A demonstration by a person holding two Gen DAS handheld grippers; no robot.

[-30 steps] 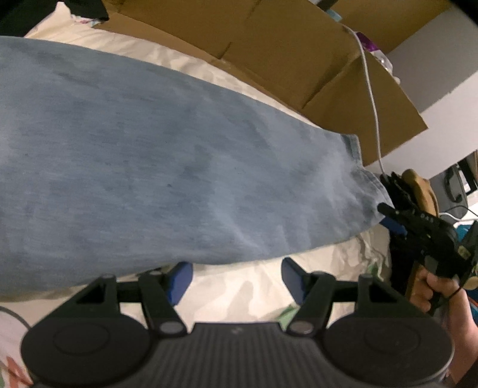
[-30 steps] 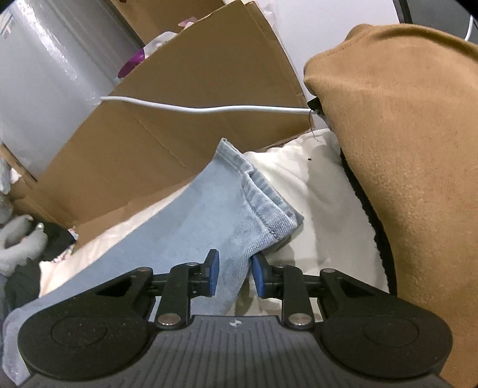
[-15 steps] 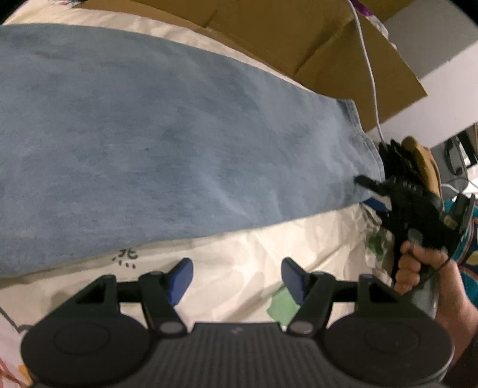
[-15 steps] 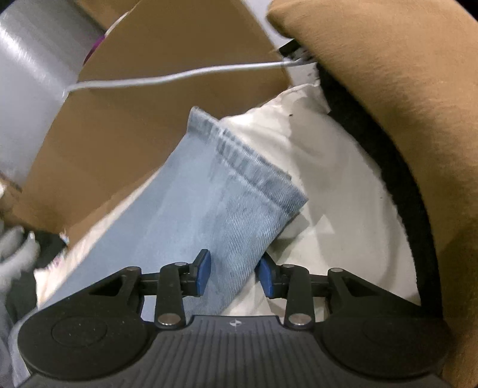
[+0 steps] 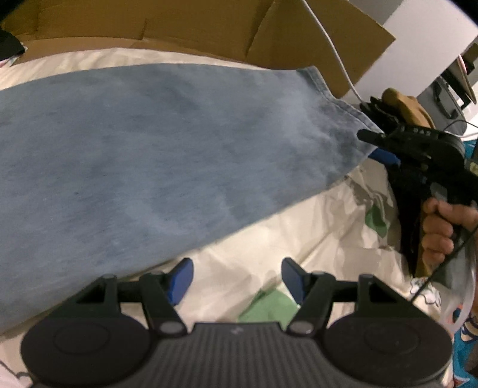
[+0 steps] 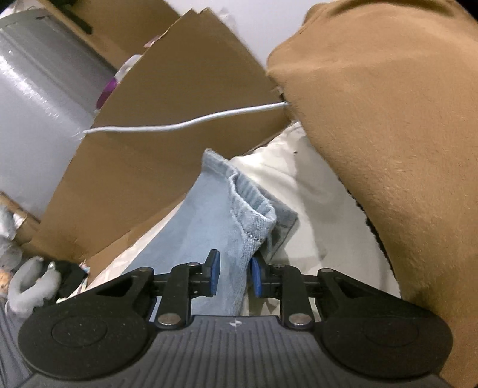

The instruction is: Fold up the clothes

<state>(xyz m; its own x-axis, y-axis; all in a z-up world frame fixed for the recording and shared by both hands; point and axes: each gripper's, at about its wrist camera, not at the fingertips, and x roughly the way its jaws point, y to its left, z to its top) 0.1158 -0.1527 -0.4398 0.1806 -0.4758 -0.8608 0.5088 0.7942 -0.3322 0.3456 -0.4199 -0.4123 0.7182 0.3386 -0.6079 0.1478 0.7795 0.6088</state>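
The jeans (image 5: 155,155) lie stretched flat across the bed (image 5: 269,238), on its cream printed cover, with the leg hem pointing to the right. This looks like the pick-up stage before the 1st fold.

On the left, the left gripper (image 5: 237,279) hovers over bare cover just beside the near edge of the denim, its 2 jaws wide apart with nothing between them. To share the fold it would need to slide onto that edge and pinch it.

On the right, the right gripper (image 6: 233,276) is closing on the near corner of the hem (image 6: 254,206); the denim bunches between the 2 blue pads, which appear to press it from both sides. Once the pinch is firm, the likely next move is to lift the hem and carry it back along the leg.

Behind the bed stands an opened cardboard box (image 5: 185,27); its flaps hide the inside, so I cannot tell what it holds. A white cable (image 6: 185,124) crosses it, and a tan garment (image 6: 388,149) is heaped at far right.
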